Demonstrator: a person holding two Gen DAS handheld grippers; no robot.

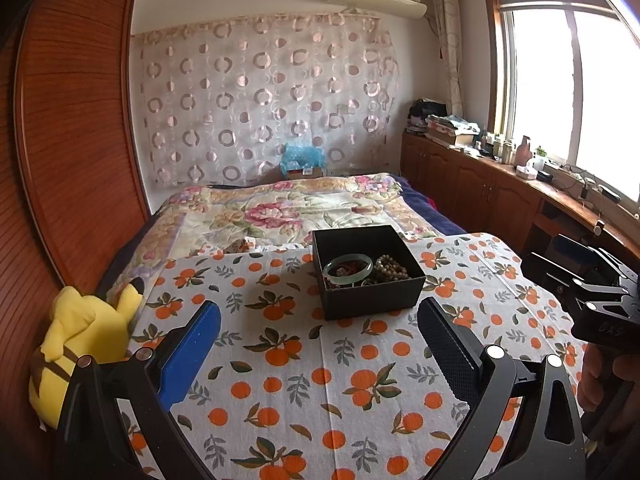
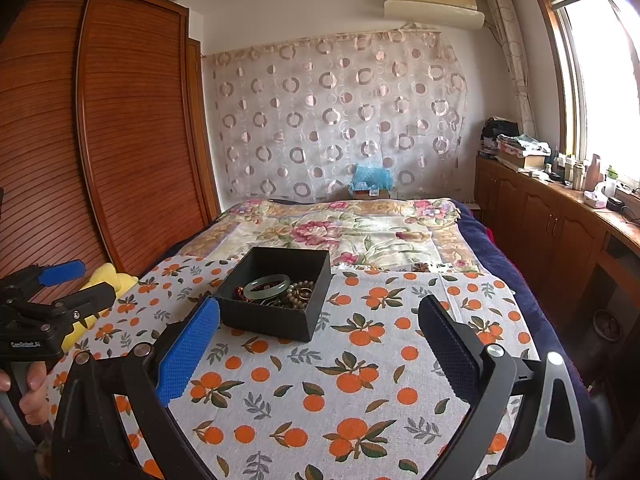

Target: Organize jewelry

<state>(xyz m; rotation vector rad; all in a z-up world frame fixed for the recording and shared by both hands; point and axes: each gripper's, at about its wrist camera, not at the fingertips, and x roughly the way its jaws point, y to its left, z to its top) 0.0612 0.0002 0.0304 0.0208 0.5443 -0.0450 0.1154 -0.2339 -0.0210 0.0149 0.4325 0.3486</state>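
The black box (image 1: 368, 270) sits on the orange-print cloth (image 1: 320, 380) at 12 o'clock from the left gripper (image 1: 320, 344) and 11 o'clock from the right gripper (image 2: 320, 344); both are spread wide, holding nothing. I'd lower 1 gripper vertically, clearing the stiff square walls, and pinch the smooth, hard green bangle (image 1: 347, 266) across its rim; the round bead strand (image 1: 392, 267) at its 3 o'clock looks likely to tangle.

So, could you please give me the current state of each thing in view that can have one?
Left gripper: open, empty, above the cloth.
Right gripper: open, empty.
Black box: lidless, upright on the orange-print cloth.
Green bangle: inside the box, lying on other jewelry.
Bead bracelet: inside the box, beside the bangle.
Yellow plush toy: lying at the cloth's left edge.
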